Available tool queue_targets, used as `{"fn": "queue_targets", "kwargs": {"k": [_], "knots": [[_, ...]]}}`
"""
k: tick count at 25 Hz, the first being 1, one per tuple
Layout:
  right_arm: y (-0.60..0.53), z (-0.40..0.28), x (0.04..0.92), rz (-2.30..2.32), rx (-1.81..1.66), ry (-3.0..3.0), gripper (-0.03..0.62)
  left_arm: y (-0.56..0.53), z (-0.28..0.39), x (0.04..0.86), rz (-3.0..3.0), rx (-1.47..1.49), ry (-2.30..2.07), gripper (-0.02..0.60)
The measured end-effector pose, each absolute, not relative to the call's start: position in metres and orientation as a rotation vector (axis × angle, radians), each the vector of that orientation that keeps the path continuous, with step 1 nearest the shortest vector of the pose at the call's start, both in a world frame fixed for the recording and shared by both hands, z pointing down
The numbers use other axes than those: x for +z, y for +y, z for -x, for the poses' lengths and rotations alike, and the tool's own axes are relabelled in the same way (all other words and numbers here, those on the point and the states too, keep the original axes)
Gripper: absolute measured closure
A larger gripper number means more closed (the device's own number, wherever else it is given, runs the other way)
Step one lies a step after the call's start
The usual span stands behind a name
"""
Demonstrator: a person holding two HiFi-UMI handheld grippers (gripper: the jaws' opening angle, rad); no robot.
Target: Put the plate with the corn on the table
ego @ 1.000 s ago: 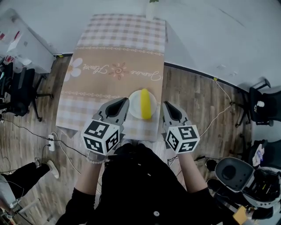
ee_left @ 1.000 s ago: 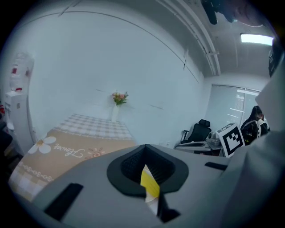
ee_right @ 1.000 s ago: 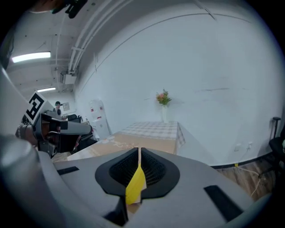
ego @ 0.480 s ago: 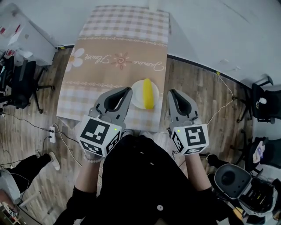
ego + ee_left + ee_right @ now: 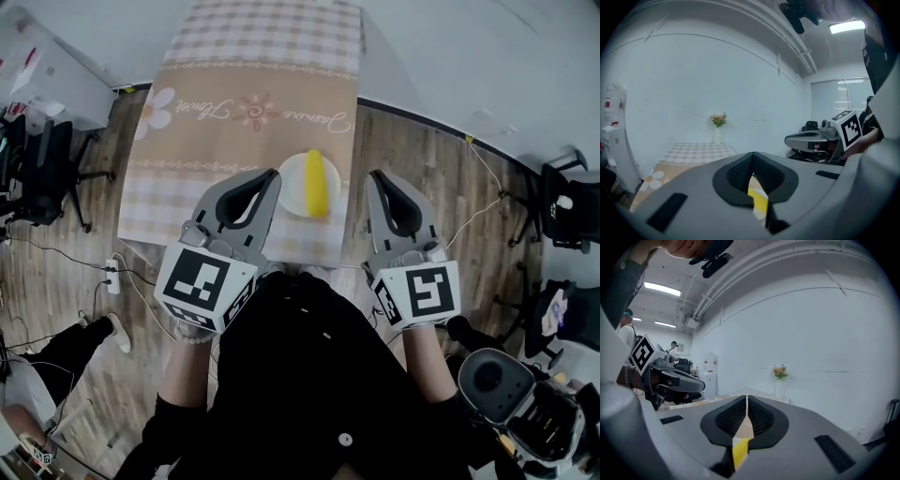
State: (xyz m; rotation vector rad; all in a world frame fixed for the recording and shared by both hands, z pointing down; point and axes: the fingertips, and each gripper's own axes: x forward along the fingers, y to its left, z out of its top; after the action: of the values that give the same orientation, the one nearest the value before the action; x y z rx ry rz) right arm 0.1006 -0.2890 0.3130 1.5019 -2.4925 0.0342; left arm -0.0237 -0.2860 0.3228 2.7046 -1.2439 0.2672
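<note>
Apparently closed left claw, right claw beside plate with corn.

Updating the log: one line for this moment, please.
plate: on table, corn on it | left gripper: shut, empty | right gripper: shut, empty

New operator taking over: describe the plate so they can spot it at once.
Find the table with the checked and tan cloth. At its near end, between the tips of the left gripper and right gripper, sits a round white plate. It is the only dish there, with yellow corn on it.
</note>
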Motion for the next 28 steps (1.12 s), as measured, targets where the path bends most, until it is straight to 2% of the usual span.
{"fn": "queue_targets", "kwargs": {"k": [28], "knots": [[-0.2883,-0.0999,0.3111,-1.498,0.043,-2.476,0.548,-0.2944,0.0225,0.3195,-2.679,0.261,-1.246,0.568]]}}
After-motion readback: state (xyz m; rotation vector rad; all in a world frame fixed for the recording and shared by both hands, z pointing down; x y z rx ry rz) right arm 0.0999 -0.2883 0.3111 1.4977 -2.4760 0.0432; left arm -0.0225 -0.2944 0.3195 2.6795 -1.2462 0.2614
